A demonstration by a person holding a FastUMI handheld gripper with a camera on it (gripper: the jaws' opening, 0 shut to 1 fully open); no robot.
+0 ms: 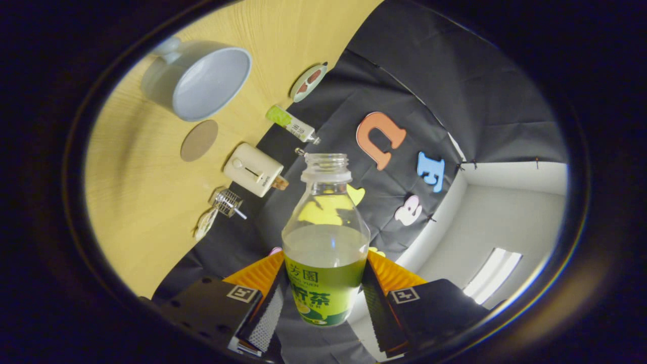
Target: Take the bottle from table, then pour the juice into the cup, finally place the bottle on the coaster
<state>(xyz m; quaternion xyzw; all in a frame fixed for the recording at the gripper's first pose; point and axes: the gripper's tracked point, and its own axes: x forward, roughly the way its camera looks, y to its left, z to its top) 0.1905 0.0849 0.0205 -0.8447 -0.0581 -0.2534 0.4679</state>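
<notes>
Gripper view shows the hand-held gripper (323, 296) clamped on the bottle (325, 242), both fingers pressing its green label, whose large printed characters are visible. Uncapped and part full of juice, the bottle sits between the fingers. Beyond it on the worktop (136, 192) lie the cup (199, 81) and, just beside it, the round coaster (199, 140).

Gripper (323, 290) fingers hide the bottle's (326, 237) lower sides.
</notes>
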